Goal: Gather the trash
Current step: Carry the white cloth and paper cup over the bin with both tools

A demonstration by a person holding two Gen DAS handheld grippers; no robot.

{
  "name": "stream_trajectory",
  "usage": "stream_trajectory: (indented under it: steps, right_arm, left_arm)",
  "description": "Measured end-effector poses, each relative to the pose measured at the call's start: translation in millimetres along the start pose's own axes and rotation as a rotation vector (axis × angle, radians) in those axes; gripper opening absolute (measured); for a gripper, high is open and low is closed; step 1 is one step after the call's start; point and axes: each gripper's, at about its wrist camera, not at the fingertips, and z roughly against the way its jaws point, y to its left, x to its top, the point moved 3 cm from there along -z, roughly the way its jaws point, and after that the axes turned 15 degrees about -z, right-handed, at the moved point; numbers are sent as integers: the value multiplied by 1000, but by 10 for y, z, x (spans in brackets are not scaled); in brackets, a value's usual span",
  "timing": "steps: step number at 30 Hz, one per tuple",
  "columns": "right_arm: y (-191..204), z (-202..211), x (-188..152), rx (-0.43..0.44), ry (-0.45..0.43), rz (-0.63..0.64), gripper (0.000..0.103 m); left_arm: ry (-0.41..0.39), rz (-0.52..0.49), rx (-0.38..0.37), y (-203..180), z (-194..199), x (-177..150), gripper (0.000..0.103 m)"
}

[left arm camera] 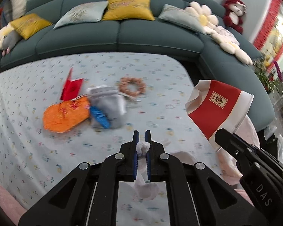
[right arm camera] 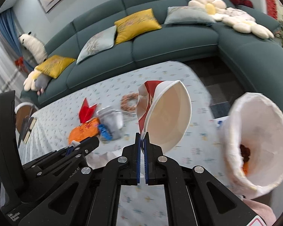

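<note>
Above a worktop (left arm camera: 160,79) draped in pale floral cloth, the left tongs (left arm camera: 142,138) pinch a crumpled white tissue (left arm camera: 143,147), while the right tongs (right arm camera: 142,141) clamp the rim of a crushed red-and-white paper cup (right arm camera: 168,113). An orange wrapper (left arm camera: 66,115) lies on the cloth beyond.

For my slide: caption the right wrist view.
Right gripper pinches a crumpled red-and-white paper cup by its rim above the tablecloth, beside a lined bin.
</note>
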Motion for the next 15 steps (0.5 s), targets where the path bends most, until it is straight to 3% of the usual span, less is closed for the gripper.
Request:
stream_trajectory:
  steps: [15]
  right_arm:
    - [-1093, 737, 93, -96, -129, -120, 4]
  left_arm:
    - [-33, -161, -88, -1196, 168, 166, 6]
